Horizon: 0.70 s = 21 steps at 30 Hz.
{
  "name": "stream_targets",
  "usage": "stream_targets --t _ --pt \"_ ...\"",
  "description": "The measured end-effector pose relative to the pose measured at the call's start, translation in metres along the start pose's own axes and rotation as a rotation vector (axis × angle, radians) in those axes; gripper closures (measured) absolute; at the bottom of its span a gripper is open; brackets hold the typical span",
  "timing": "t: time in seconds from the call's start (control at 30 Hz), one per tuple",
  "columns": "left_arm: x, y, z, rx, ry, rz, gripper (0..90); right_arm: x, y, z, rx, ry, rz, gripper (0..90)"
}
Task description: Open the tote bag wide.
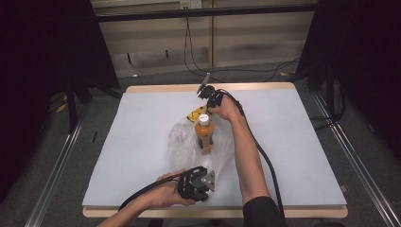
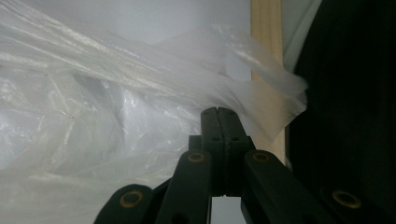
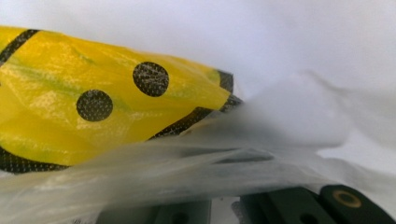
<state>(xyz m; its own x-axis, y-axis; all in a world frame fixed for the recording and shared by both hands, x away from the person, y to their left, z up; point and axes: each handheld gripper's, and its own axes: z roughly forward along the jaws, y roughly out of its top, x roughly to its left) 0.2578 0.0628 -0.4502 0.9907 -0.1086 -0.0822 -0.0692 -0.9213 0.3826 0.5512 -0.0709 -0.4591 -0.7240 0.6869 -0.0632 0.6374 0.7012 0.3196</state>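
A clear plastic bag (image 1: pixel 182 142) lies in the middle of the table, with an orange juice bottle (image 1: pixel 204 132) with a white cap resting inside it. The bag has a yellow smiley print (image 1: pixel 195 114) at its far end. My left gripper (image 1: pixel 212 178) is at the bag's near end by the table's front edge. In the left gripper view its jaws are pressed together on the bag's film (image 2: pixel 93 116), so the left gripper (image 2: pixel 217 114) is shut on it. My right gripper (image 1: pixel 204 109) is at the bag's far rim. Film (image 3: pixel 187 163) drapes over its jaws and hides the tips beside the yellow print (image 3: pixel 93 102).
The table (image 1: pixel 307 142) has a pale grey cover and a wooden edge (image 2: pixel 266 46). Each gripper's black cable trails back along its forearm. Black curtains stand left and right, and cables lie on the floor (image 1: pixel 236 71) beyond the far edge.
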Motion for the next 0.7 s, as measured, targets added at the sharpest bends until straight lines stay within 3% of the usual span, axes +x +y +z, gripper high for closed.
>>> stream_targets --t 0.03,0.1,0.13,0.17,0.2,0.23,0.27,0.37,0.4,0.43,0.53,0.6,0.7 --pt "-0.002 0.0 0.001 -0.019 0.005 -0.012 90.0 -0.001 0.001 0.0 0.005 -0.006 -0.005 90.0" --pt "-0.003 0.0 0.0 0.0 0.021 0.012 90.0 -0.003 0.005 0.001 0.021 -0.021 0.0 90.0" --pt "-0.006 0.0 0.001 -0.014 0.031 -0.014 90.0 -0.004 0.006 0.002 0.019 -0.028 -0.006 90.0" --pt "-0.005 0.0 0.0 0.001 0.034 0.017 90.0 -0.005 0.007 0.002 0.024 -0.025 -0.002 90.0" --pt "-0.005 0.0 0.001 -0.011 0.031 0.004 90.0 -0.007 0.007 0.003 0.023 -0.016 -0.007 90.0" --pt "-0.004 -0.001 0.0 0.004 0.028 0.016 90.0 -0.008 0.007 0.003 0.017 -0.018 0.002 90.0" --pt "-0.005 -0.002 0.001 -0.027 0.024 -0.005 90.0 -0.01 0.006 0.003 0.011 -0.024 0.002 90.0" --pt "-0.005 -0.003 0.0 -0.021 0.052 0.011 90.0 -0.011 0.005 0.003 0.004 -0.042 0.001 90.0" --pt "-0.005 -0.004 0.0 -0.026 0.039 0.004 90.0 -0.009 0.005 0.003 0.008 -0.047 -0.007 90.0" --pt "-0.006 -0.004 0.0 -0.039 0.054 -0.009 90.0 -0.009 0.004 0.001 0.006 -0.02 -0.007 90.0" --pt "-0.002 -0.008 0.0 -0.074 0.019 -0.023 90.0 -0.009 -0.001 -0.004 -0.036 0.049 -0.001 90.0" --pt "0.003 -0.012 -0.001 -0.099 -0.008 -0.03 90.0 -0.004 -0.007 -0.013 -0.084 0.1 -0.029 90.0" --pt "0.006 -0.016 -0.003 -0.15 -0.003 -0.055 90.0 0.0 -0.014 -0.022 -0.124 0.151 -0.039 90.0"
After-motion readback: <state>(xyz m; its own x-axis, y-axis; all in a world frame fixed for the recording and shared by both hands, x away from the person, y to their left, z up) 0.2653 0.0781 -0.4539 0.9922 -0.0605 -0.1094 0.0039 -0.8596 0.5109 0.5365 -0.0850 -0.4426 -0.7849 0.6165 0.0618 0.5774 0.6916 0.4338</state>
